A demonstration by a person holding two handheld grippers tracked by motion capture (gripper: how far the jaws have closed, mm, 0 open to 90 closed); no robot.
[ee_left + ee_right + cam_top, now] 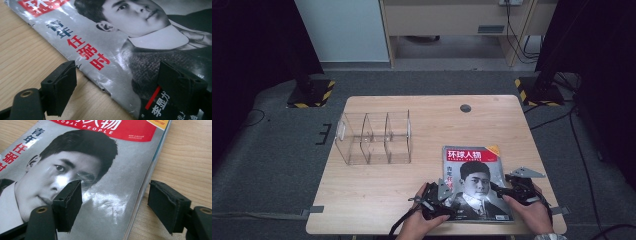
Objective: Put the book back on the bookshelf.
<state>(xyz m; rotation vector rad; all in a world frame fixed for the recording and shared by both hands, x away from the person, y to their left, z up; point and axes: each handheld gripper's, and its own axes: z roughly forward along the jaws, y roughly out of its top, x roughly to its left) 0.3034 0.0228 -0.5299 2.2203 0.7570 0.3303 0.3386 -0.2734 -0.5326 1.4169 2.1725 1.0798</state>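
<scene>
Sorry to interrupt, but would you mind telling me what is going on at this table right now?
A person sits at a wooden table with a two-jaw gripper in each hand, working on a magazine that lies flat near the front edge. The left gripper straddles the magazine's left edge and the right gripper its right edge, both with jaws open and not clamped on it. A clear acrylic divider rack stands apart to the left, with nothing in it.

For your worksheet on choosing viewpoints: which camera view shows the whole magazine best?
The high view: the magazine lies there entire, flat on the table. The left gripper view shows its spine edge, the right gripper view its opposite edge, both cropped.
</scene>
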